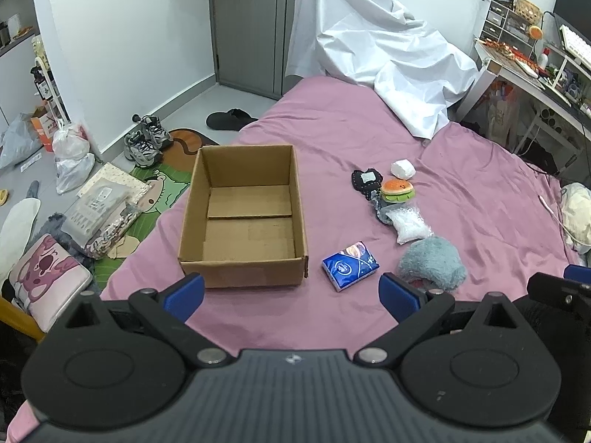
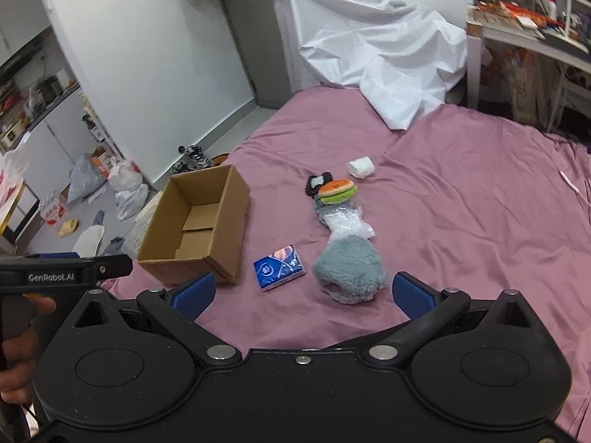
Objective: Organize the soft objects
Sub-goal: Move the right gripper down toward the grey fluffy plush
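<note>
Cardboard box (image 1: 243, 217) sits open and empty on the pink bedsheet (image 1: 480, 192), at about eleven o'clock from my left gripper (image 1: 291, 297), and I take it for the place the soft things are meant to go, since its flaps are turned out of the way and nothing lies inside. My left gripper hangs low over the sheet with its blue pads spread wide and nothing between them; my right gripper (image 2: 301, 295) is just as slack, fingers apart and empty, pointed up the bed. From the right wrist view the soft things trail away in a loose line from twelve toward one o'clock, well apart from the box, which lies off at ten. Nearest is a grey-blue fluffy plush (image 2: 349, 271), shaggy and slumped, with a paler underside showing at its near edge; it looks as though it would squash easily under the pads. Just left of it, at eleven, lies a blue tissue pack (image 2: 279, 267), flat and glossy. Beyond the plush comes a crinkled clear plastic pouch (image 2: 347, 227), touching it, then a little hamburger plush (image 2: 337, 192) with orange bun and green layer, a small black item (image 2: 316, 184) beside that which I cannot identify, and farthest out a white roll (image 2: 361, 168) lying by itself. I judge that no sorting has started; the fluffy plush seems the handiest first pick for my right side.
</note>
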`<state>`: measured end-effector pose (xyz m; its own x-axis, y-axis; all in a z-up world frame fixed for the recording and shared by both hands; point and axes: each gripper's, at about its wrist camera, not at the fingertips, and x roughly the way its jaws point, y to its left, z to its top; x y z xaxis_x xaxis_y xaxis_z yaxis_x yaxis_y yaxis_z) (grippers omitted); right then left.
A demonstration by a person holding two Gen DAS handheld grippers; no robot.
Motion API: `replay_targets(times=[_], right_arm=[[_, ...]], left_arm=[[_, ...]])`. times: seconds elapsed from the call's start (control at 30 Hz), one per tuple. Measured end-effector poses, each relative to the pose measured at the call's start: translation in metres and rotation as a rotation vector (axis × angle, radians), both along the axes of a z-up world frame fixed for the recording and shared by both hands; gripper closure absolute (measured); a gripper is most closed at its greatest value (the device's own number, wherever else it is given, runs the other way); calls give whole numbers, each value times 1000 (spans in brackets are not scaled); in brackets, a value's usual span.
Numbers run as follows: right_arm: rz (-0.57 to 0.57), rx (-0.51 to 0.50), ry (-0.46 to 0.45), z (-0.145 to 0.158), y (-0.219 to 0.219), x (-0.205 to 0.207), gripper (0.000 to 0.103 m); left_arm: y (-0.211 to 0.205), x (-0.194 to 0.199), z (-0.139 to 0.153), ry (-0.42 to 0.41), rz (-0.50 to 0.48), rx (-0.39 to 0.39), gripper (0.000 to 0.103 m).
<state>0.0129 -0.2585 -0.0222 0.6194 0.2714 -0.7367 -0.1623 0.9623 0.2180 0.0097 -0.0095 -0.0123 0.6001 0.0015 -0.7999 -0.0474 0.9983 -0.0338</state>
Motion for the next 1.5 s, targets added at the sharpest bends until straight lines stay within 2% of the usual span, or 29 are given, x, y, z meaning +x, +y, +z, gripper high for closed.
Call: replay_targets(times=[0.33, 0.53, 0.6, 0.7, 1.0, 1.5], right_arm=[[-67, 5, 29, -20, -20, 15, 1], [-64, 43, 67, -34, -27, 27, 16], [-65, 52, 85, -40, -29, 31, 23], [-66, 64, 117, -49, -31, 38, 27], [-62, 46, 207, -77, -23, 58, 30], [-71, -89, 330, -117, -4, 101, 32]], left_arm=[[-14, 13, -17, 9, -19, -17, 3], [-21, 21, -27, 23, -15, -32, 4], [-22, 24, -31, 28, -10, -40, 4], [-25, 30, -37, 39, -16, -51, 5], [-29, 47, -57, 71, -11, -60, 5], [-40, 79, -96, 139, -25, -81, 5]])
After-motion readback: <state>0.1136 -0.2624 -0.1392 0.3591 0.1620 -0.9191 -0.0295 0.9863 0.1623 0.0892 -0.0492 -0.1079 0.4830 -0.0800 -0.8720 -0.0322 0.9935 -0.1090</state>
